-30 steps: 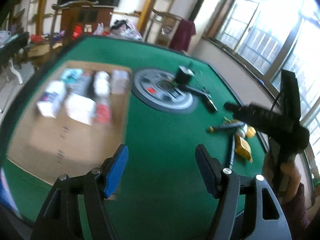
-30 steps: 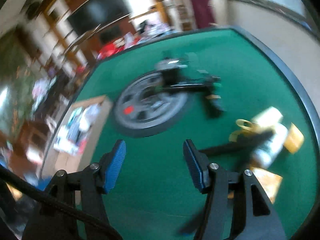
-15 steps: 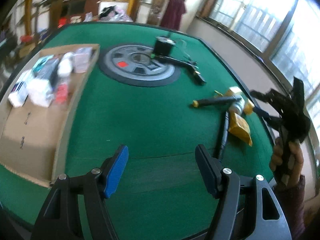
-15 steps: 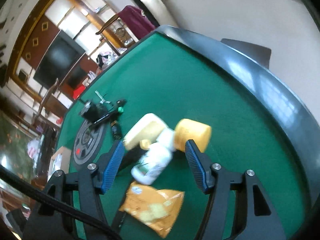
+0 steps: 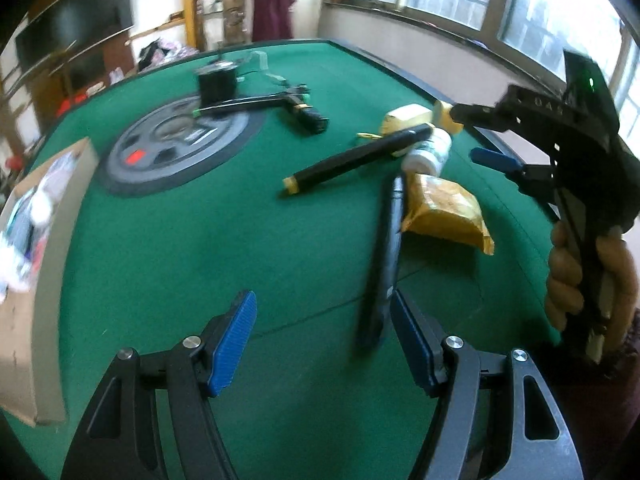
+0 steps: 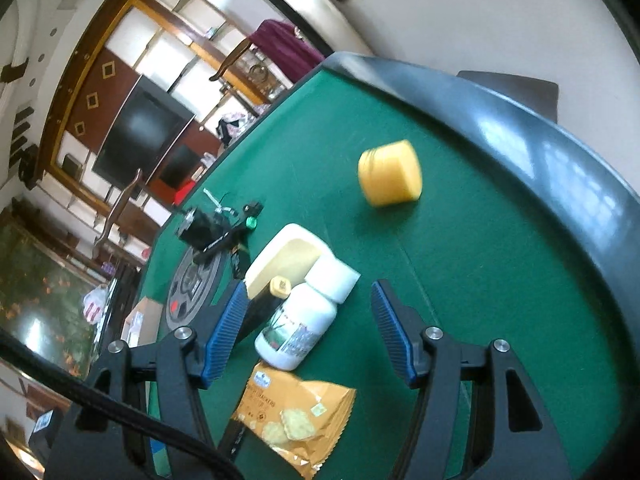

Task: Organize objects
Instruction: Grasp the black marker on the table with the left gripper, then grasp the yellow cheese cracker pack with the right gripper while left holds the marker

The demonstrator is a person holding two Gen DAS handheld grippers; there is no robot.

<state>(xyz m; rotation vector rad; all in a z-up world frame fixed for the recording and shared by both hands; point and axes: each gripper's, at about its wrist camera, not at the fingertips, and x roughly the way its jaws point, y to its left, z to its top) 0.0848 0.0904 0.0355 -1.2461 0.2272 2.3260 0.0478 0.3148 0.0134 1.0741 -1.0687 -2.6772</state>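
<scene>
Right wrist view: white pill bottle (image 6: 296, 326) lies on its side on the green worktop (image 6: 472, 264), long axis running up-right, white cap end away from the camera, base toward it. Printed label wraps the body; text unreadable. Landmark = that bottle. It sits between the blue pads of the right gripper (image 6: 306, 330), pads clear of it on both sides: jaws about half open, holding nothing, and they have just been opening a little. Cream flat bottle (image 6: 286, 258) touches the pill bottle's cap end. Black tube with a yellow tip (image 6: 266, 300) lies just left of the bottle, roughly parallel to it. Yellow cracker packet (image 6: 298, 418) just below its base. Yellow round jar (image 6: 390, 178) is well apart, up-right, blurred.

Left wrist view adds what the right misses: the person's hand (image 5: 588, 276) on the right gripper's handle, a long flat black bar (image 5: 386, 248) running from the bottle (image 5: 428, 154) toward the camera, and a cardboard box (image 5: 48, 264) of packets far left of the bottle. Grey weight plate (image 5: 176, 148) with a black motor (image 5: 216, 82) on it shows in both. Left gripper (image 5: 324, 342) jaws about half open, empty; the bar's near end lies just inside the right-hand pad, contact unclear because of blur.
</scene>
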